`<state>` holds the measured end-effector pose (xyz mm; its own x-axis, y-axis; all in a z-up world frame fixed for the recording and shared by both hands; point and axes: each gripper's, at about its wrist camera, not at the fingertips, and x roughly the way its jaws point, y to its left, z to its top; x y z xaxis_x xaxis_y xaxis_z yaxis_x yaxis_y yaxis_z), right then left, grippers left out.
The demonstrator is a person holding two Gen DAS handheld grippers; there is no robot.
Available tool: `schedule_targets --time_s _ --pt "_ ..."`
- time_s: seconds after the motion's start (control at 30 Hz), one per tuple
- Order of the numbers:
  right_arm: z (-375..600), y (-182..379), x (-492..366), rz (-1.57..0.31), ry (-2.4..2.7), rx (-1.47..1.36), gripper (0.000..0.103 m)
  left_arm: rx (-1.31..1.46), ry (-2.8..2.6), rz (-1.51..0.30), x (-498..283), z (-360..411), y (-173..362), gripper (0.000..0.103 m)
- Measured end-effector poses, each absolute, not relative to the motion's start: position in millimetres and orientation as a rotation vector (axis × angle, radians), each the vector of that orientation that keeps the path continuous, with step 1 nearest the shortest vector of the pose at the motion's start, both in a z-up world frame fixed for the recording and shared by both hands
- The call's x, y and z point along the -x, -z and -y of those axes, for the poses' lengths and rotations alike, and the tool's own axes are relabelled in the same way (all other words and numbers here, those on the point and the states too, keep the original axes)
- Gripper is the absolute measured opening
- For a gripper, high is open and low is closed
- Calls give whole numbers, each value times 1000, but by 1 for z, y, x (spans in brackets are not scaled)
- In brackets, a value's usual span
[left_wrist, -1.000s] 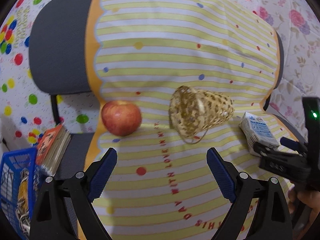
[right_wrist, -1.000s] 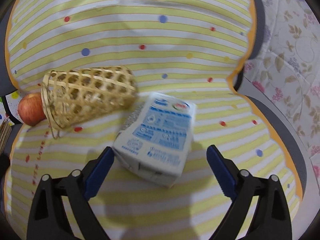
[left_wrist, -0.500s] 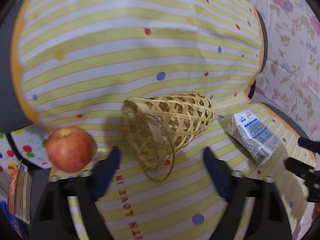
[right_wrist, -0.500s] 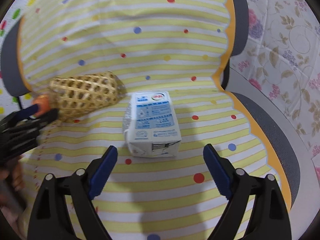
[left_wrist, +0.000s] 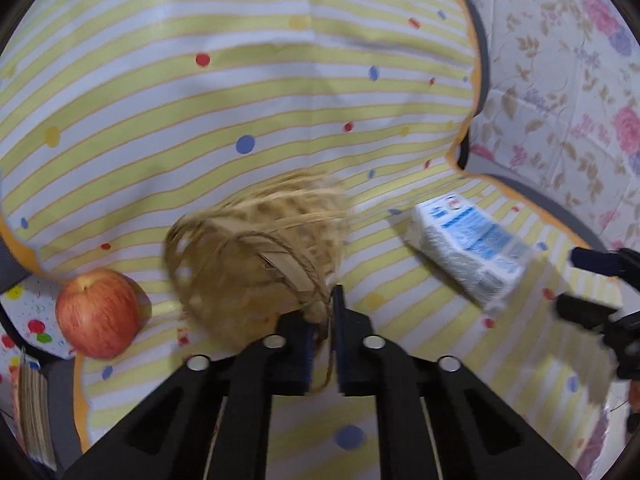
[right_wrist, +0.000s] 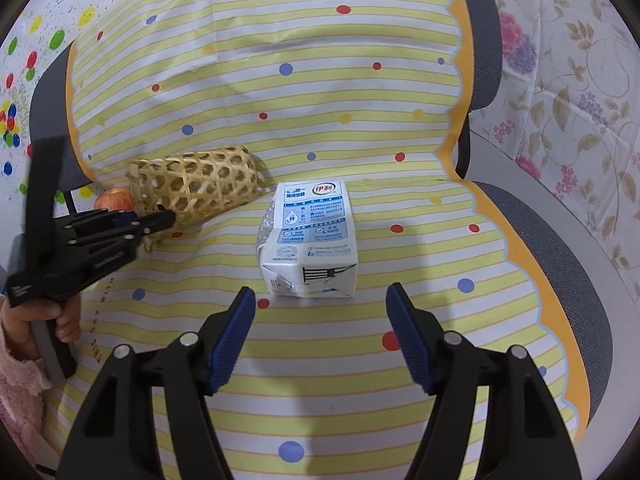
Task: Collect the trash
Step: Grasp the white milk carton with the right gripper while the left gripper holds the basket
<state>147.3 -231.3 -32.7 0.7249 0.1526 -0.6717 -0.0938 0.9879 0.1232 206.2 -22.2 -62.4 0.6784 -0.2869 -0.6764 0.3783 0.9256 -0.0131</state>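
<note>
The right claw (right_wrist: 320, 336) is unclenched, jaws narrowing with nothing between them yet. The white-and-blue paper milk carton (right_wrist: 310, 240) lies just ahead at twelve o'clock on the yellow-striped dotted cloth (right_wrist: 320, 100), its long axis running straight away from the claw. At nine o'clock, the left claw (left_wrist: 324, 328) is clenched on the woven bamboo basket's (left_wrist: 260, 248) twine handle.

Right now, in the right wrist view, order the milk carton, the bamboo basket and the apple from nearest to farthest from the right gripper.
From the right gripper:
1. Milk carton, lying just ahead of the closing jaws, not yet between them.
2. Bamboo basket, on its side, farther back to the left.
3. Apple, behind the basket's left end, mostly hidden.
</note>
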Motion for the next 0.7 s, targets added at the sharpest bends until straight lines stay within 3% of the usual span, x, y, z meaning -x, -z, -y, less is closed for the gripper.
schedule_targets --time_s 0.03,0.1,0.53,0.57,0.6,0.7 --pt "230 35 -150 -753 -139 -71 83 -127 361 -727 -199 23 60 6" --pt "229 38 -154 -753 -150 -59 86 -109 349 -703 -184 23 54 5" --pt "210 57 -208 -814 -169 0 85 -23 265 -628 -130 6 31 5" --pt "208 58 -211 -819 -165 1 85 -20 262 -629 -129 5 31 5" --pt "208 59 -211 -819 -163 -8 73 -16 260 -629 -127 4 31 5" --pt "211 56 -200 -799 -163 -58 72 -1 257 -627 -118 -1 30 5"
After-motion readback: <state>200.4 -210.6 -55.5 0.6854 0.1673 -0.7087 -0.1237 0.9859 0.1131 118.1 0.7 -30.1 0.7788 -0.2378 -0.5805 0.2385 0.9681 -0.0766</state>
